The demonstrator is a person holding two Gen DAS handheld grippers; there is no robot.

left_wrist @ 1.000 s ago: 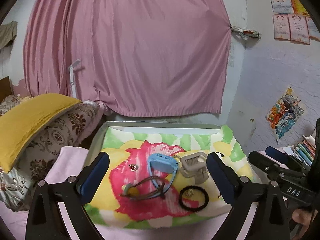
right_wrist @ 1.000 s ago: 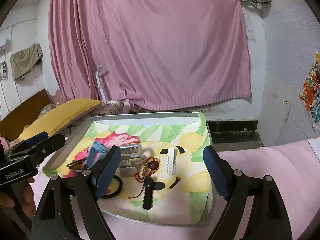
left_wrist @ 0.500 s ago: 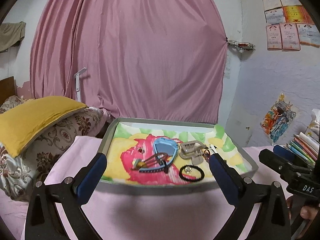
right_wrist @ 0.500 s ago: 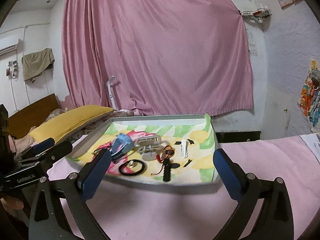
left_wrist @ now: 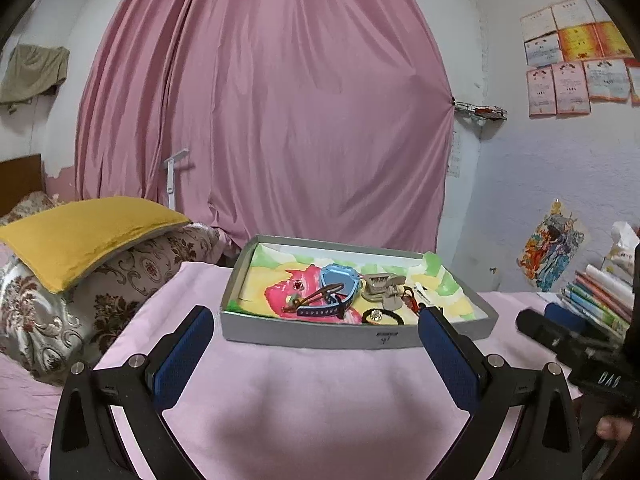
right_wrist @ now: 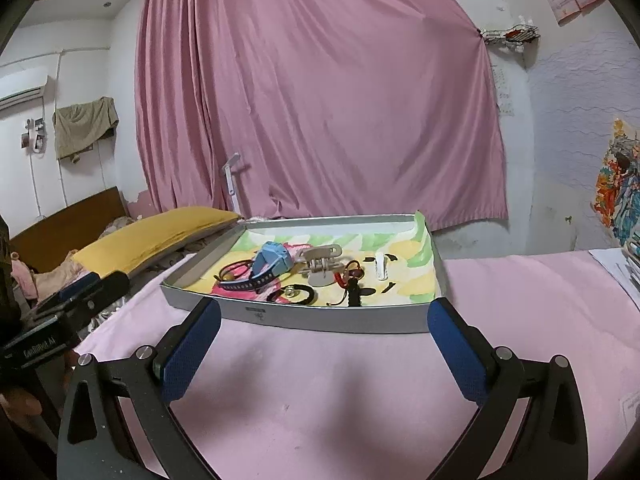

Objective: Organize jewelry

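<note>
A shallow grey box (left_wrist: 320,336) with a colourful lining sits on a pink cloth. Inside lie a blue watch (left_wrist: 338,280), a beige hair claw (left_wrist: 382,286), a black hair tie (left_wrist: 382,317), a brown cord bracelet (left_wrist: 316,296) and a red cord piece (right_wrist: 347,274). A white clip (right_wrist: 381,266) and a black clip (right_wrist: 354,296) show in the right wrist view. My left gripper (left_wrist: 316,344) hangs open in front of the box's near wall, nothing between its fingers. Short of the box (right_wrist: 320,322), my right gripper (right_wrist: 324,340) also stands open and holds nothing.
A yellow pillow (left_wrist: 80,232) on a patterned cushion (left_wrist: 100,292) lies at the left. Stacked books (left_wrist: 596,296) rest at the right. A pink curtain (left_wrist: 272,120) hangs behind. Each gripper shows at the edge of the other's view, with a hand (left_wrist: 614,426) under it.
Both grippers have drawn back from over the box to the pink cloth in front of it. The right jaws stand wider than a second ago. The items in the box lie unmoved.
</note>
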